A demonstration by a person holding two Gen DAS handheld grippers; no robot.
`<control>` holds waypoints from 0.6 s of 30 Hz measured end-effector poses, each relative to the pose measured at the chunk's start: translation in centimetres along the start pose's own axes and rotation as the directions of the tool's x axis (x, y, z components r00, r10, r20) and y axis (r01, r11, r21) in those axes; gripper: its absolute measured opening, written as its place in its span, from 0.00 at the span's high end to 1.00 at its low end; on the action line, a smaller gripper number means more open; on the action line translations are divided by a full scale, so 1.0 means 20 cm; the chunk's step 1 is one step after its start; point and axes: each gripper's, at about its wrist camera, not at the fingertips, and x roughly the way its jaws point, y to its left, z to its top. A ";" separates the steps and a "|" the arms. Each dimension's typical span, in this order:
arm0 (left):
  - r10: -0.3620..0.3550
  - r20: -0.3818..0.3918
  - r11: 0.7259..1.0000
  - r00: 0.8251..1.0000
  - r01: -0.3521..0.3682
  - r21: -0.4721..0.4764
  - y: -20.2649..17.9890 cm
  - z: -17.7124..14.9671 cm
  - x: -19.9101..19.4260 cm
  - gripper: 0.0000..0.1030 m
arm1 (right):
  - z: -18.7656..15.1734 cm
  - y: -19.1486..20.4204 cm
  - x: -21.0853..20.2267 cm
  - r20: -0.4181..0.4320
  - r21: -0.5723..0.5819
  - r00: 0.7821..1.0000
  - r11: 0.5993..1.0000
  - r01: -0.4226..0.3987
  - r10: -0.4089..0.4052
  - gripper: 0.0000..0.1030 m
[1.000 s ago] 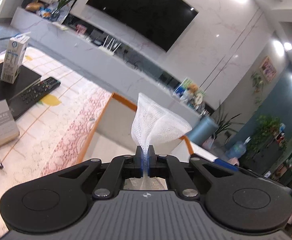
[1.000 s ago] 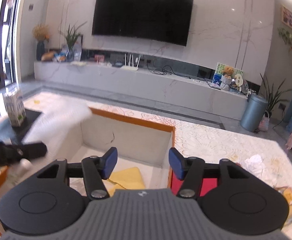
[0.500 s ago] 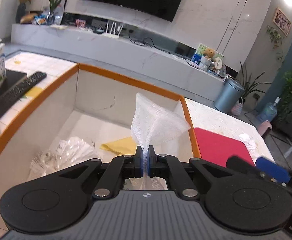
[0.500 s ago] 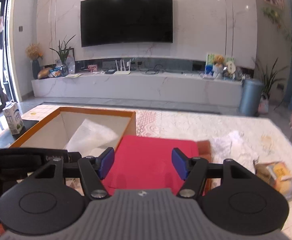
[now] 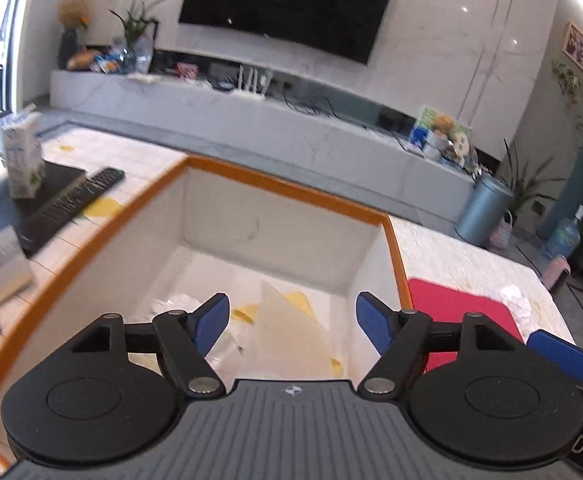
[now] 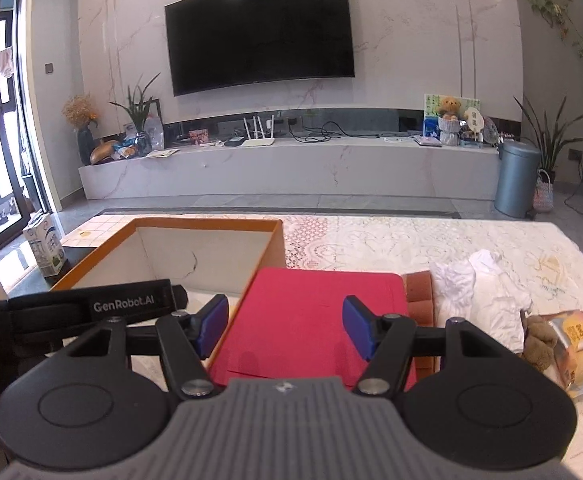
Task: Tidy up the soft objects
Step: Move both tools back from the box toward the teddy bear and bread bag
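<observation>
Left claw [image 5: 292, 321] spread over orange-rimmed box [image 5: 291, 188]; right claw [image 6: 283, 326] spread, lace-covered table [image 6: 411, 240], wall television [image 6: 259, 32]

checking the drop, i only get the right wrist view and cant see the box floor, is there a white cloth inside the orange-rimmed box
observer: yes, a white mesh cloth lies on the floor of the orange-rimmed cardboard box.
operator: is the left gripper open
observer: yes, the left gripper is open above the box, holding nothing.
operator: anything else in there
observer: a flat yellow piece lies partly under the cloth.
</observation>
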 end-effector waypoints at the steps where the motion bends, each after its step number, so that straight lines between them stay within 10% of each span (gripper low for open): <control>1: -0.004 0.013 1.000 1.000 0.004 -0.011 0.01 0.01 -0.02 0.17 | 0.01 0.01 -0.01 0.003 -0.006 1.000 1.000 -0.001 0.001 0.39; 18: -0.066 0.138 0.996 0.988 0.057 0.070 -0.11 0.15 -0.41 0.18 | 0.20 0.00 -0.54 0.193 -0.033 0.977 0.994 0.103 -0.095 0.39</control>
